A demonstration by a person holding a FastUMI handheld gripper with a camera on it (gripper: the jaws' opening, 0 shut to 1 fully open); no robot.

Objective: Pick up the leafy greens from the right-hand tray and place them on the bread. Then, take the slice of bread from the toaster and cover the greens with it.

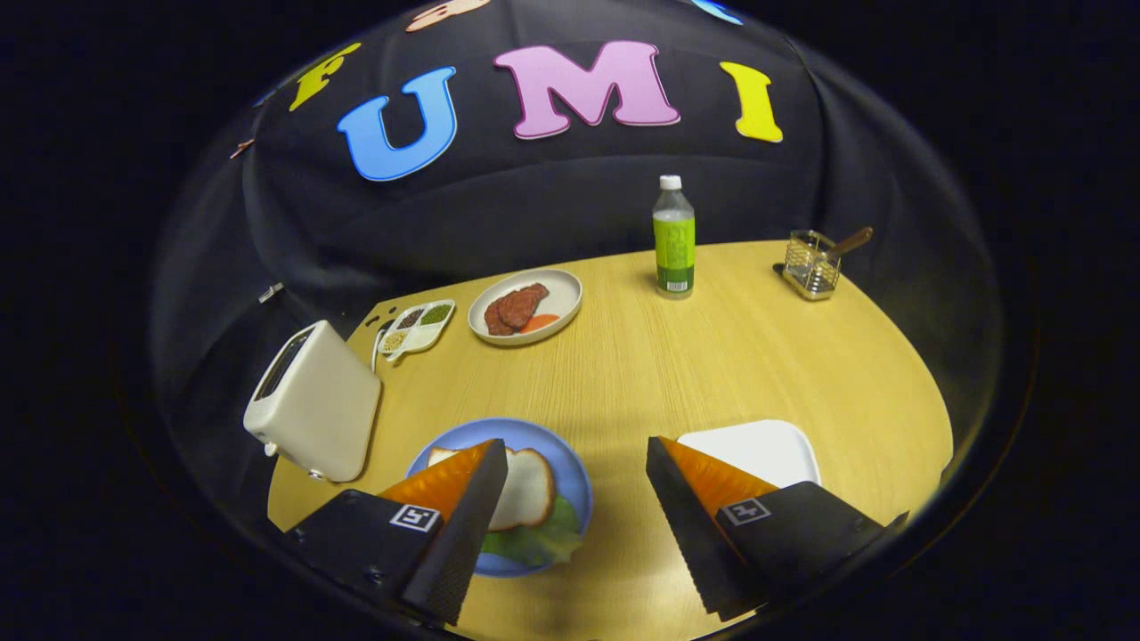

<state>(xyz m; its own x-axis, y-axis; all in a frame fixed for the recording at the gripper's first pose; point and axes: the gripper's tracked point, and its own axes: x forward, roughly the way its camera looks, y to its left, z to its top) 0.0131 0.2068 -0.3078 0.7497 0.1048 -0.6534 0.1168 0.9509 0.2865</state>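
Hovering over the near edge of the tabletop (677,374), the tool (570,490) has its two fingers spread wide with nothing between them but bare wood. The blue plate (570,463) sits around 7 o'clock from the middle of the tabletop, partly under the left finger (463,525), and it's got a bread slice (527,488) lying on top of the leafy greens (543,539), which poke out from the near side. The white tray (757,445) is at about 5 o'clock, just beyond the right finger (686,516), looking bare. The toaster (313,402) stands at 9 o'clock on the tabletop's left edge. Further back at 11 o'clock there's a plate of meat (525,305) with a little divided dish (417,327) beside it, a bottle (674,239) at 12 o'clock, and a wire holder (812,264) at 2 o'clock.
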